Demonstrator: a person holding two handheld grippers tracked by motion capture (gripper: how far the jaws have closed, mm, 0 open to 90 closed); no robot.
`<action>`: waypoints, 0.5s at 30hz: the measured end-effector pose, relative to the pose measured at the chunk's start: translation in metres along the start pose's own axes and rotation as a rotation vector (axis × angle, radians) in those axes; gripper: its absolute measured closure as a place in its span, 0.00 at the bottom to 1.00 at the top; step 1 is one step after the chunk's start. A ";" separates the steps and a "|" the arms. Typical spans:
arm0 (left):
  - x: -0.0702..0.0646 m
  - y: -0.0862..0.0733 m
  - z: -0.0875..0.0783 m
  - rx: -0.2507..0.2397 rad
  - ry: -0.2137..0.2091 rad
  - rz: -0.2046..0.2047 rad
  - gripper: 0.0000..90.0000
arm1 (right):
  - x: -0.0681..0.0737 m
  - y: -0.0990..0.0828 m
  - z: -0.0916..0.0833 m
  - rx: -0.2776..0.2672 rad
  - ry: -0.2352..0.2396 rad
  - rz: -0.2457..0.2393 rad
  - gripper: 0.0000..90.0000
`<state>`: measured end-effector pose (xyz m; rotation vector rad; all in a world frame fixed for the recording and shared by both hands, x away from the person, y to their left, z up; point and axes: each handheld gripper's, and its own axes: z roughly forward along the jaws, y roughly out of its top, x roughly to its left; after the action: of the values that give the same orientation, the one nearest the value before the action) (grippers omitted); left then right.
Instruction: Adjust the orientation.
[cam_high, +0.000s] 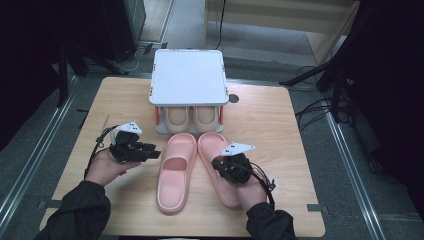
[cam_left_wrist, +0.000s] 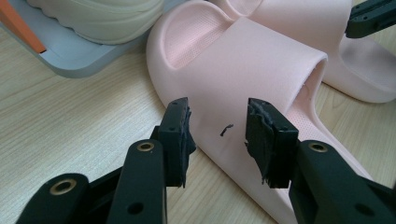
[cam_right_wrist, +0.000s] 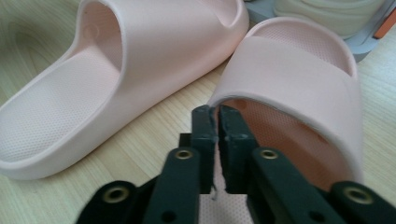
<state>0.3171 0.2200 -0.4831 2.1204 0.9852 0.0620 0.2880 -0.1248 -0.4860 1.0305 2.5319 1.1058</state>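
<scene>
Two pink slippers lie side by side on the wooden table (cam_high: 265, 130), toes toward the rack. My left gripper (cam_high: 154, 150) (cam_left_wrist: 217, 123) is open beside the left slipper (cam_high: 172, 175) (cam_left_wrist: 243, 65), its jaws level with the outer side wall and not pressing on it. My right gripper (cam_high: 220, 164) (cam_right_wrist: 217, 112) sits over the right slipper (cam_high: 212, 145) (cam_right_wrist: 299, 65). Its jaws are nearly together, pinching the near edge of the strap where it meets the sole. The left slipper (cam_right_wrist: 140, 42) also lies beyond it in the right gripper view.
A small shoe rack with a white top (cam_high: 188, 75) stands at the table's far middle, with a beige pair of slippers (cam_high: 192, 117) on its lower shelf. The rack's grey base (cam_left_wrist: 74, 60) is close to the pink slippers' toes.
</scene>
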 end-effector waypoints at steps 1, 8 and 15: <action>0.000 0.000 0.000 -0.002 0.002 0.000 0.66 | -0.001 0.000 0.000 0.007 0.007 0.010 0.91; 0.001 -0.001 0.000 0.007 -0.003 -0.004 0.69 | -0.012 -0.002 -0.030 -0.031 0.001 0.025 0.95; 0.000 -0.003 0.005 0.016 -0.010 -0.001 0.70 | -0.045 -0.014 -0.044 -0.014 -0.067 0.069 0.94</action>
<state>0.3169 0.2179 -0.4881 2.1326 0.9845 0.0432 0.2949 -0.1866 -0.4692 1.1403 2.4501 1.0859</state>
